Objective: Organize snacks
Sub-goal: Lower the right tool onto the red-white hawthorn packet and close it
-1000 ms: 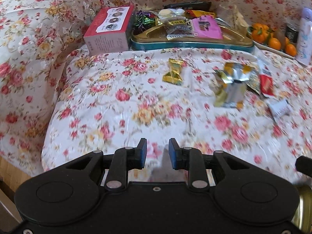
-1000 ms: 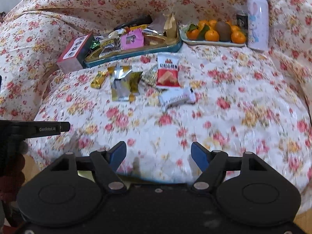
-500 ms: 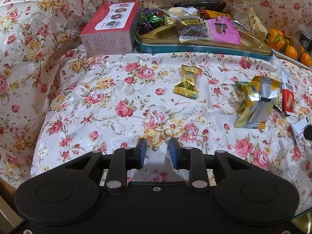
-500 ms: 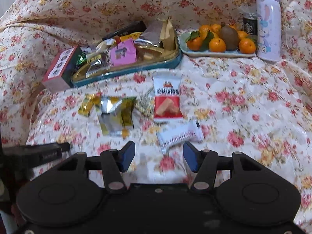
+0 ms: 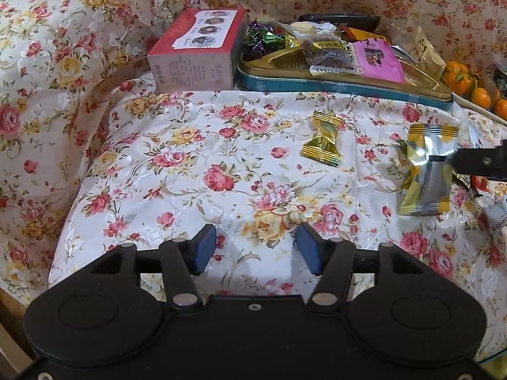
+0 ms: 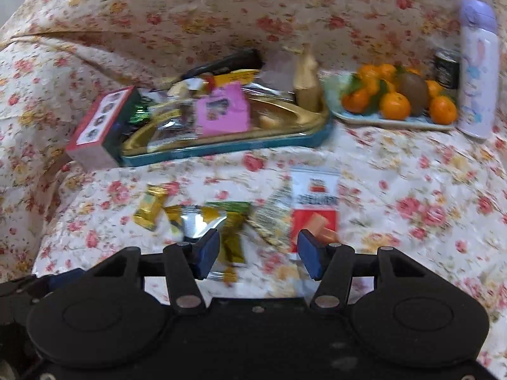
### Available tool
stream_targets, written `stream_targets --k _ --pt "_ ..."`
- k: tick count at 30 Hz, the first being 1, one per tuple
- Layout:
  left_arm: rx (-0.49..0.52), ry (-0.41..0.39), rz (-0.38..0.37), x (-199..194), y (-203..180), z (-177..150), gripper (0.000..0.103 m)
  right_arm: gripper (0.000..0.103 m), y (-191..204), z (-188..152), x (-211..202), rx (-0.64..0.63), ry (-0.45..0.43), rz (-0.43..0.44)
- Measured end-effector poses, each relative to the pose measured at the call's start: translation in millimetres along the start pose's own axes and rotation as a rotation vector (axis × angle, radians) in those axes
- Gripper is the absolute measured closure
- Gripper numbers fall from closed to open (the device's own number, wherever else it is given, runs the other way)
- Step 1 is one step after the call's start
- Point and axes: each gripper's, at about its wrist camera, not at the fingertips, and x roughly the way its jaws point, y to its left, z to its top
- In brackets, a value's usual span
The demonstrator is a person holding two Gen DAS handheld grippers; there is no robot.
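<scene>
Loose snacks lie on the floral cloth: a gold candy [image 5: 323, 139] [image 6: 149, 206], a silver-and-yellow packet [image 5: 427, 171] [image 6: 206, 224], a red-and-white packet [image 6: 314, 202] and a white bar [image 5: 499, 218]. A gold tray with a teal rim [image 5: 345, 87] [image 6: 228, 150] at the back holds several snacks, with a pink packet [image 5: 377, 60] on top. My left gripper [image 5: 256, 250] is open and empty, above bare cloth short of the candy. My right gripper [image 6: 258, 255] is open and empty, low over the loose packets; it also shows at the right edge of the left wrist view [image 5: 481, 160].
A red box [image 5: 196, 50] [image 6: 101, 126] stands left of the tray. A plate of oranges [image 6: 393, 117] with a kiwi, a dark can [image 6: 446, 68] and a lilac bottle [image 6: 477, 69] stand at the back right. The cloth rises in folds behind and to the left.
My left gripper has opened and moved forward. My right gripper has moved forward and down over the loose packets, with its jaws somewhat narrower than a second ago.
</scene>
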Motion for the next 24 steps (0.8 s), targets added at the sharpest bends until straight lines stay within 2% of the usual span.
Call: stream_targets --k 5,10,14,17,22,24 --pt "0.004 -0.012 0.002 -1.0 0.0 -1.8 0.04 0.044 24.2 -1.0 -0.8 -0.09 -0.03 0.065" --pt "0.002 -0.011 0.006 -1.1 -0.5 -1.3 0.04 0.045 18.0 0.9 -1.7 -0.063 -0.037 0.04" --pt "0.006 -0.019 0.008 -1.4 -0.6 -2.9 0.04 0.045 -1.7 4.2 7.7 0.039 -0.008 -0.08" --pt "0.003 -0.017 0.006 -1.3 -0.2 -2.3 0.04 0.045 -21.5 4.5 8.7 0.125 0.005 -0.107" --pt "0.002 -0.011 0.005 -0.9 -0.3 -1.6 0.04 0.045 -46.2 -1.9 12.3 0.144 0.04 -0.213" --pt "0.004 -0.012 0.005 -1.0 -0.4 -2.1 0.04 0.045 -59.1 -7.2 15.0 0.171 0.065 -0.227"
